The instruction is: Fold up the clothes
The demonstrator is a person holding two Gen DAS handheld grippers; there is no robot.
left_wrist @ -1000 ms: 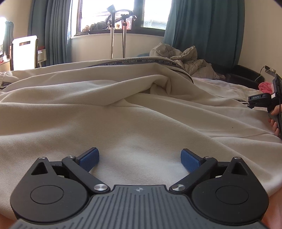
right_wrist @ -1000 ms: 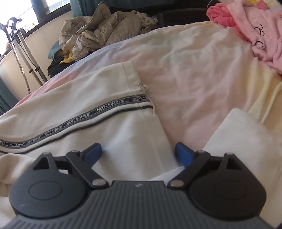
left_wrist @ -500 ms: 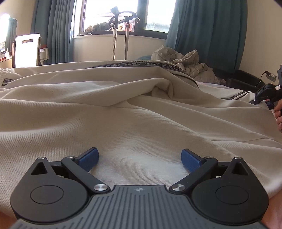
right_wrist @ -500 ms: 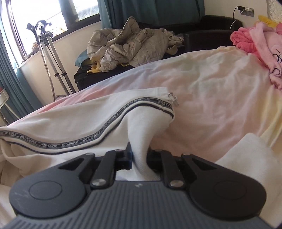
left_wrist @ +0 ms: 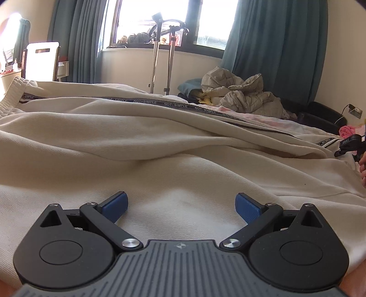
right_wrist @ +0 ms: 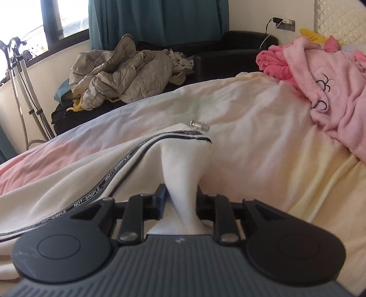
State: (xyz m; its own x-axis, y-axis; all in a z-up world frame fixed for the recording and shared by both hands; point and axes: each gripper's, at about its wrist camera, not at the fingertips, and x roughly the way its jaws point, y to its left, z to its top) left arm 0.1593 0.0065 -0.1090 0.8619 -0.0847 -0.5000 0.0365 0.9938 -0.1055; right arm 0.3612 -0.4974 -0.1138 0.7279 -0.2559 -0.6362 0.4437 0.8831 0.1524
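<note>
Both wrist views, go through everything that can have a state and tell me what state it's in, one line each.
left gripper: open, blue pads apart over the fabric, holding nothing.
right gripper: shut on a pinched fold of the cream garment.
cream garment: spread across the bed, wrinkled, unfolded; one corner pulled up.
zipper pull: sticking up at the raised corner.
pink robe: crumpled in a heap.
quilted jacket: crumpled in a heap.
curtains: drawn apart.

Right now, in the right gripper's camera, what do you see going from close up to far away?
right gripper → cream pants pinched in it → pink-and-yellow bed cover → beige quilted jacket → teal curtain
</note>
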